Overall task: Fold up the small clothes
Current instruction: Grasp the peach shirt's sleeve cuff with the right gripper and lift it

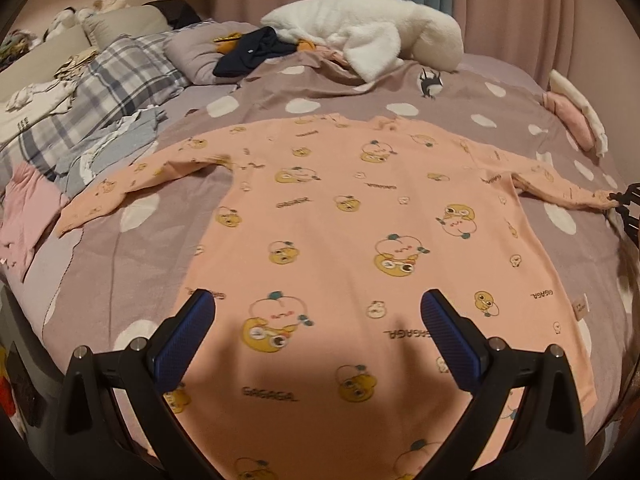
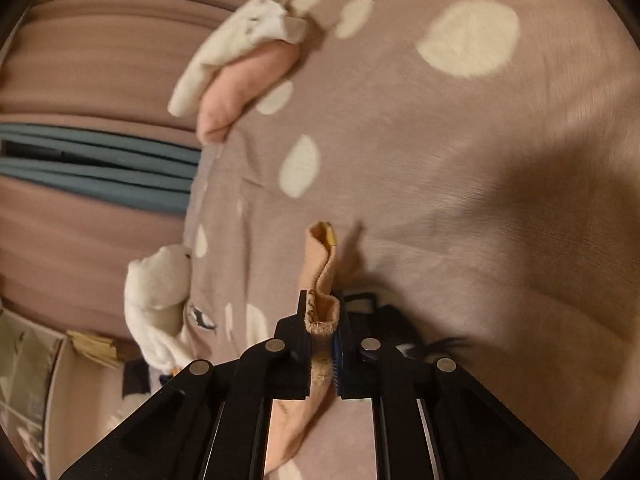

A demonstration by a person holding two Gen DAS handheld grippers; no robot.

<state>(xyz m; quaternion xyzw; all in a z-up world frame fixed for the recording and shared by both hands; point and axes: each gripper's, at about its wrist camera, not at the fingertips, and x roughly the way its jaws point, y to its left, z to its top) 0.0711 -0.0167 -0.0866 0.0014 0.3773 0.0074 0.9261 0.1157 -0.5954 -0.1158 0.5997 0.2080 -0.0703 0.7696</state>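
Peach shirt (image 1: 340,240), printed with yellow ducklings and "GAGAGA" lettering, is lying flat and spread out on the bed (image 1: 500,120), its hem toward the near edge and its collar toward the far edge. Its two long sleeves are reaching out toward the left and right edges of the bed.

Going from the left in the left wrist view: one pink garment (image 1: 24,208) is lying crumpled at the bed's left edge, one plaid pillow (image 1: 100,96) is resting behind it, and one dark garment (image 1: 256,50) is bunched near the far edge beside one white plush toy (image 1: 360,28). The left gripper (image 1: 318,312) is hovering over the hem with its two blue-padded fingers (image 1: 188,332) standing wide apart, holding nothing. At the far right, the right sleeve's cuff is ending in the dark tip of the right gripper (image 1: 624,204).

Only the right wrist view is showing that grip close up: the right gripper (image 2: 322,320) is pinching the folded cuff of the peach shirt (image 2: 320,276) between nearly closed fingers (image 2: 292,344), above the spotted cover. It is also showing one small stack of folded cloths (image 2: 236,64) at the bed's edge.
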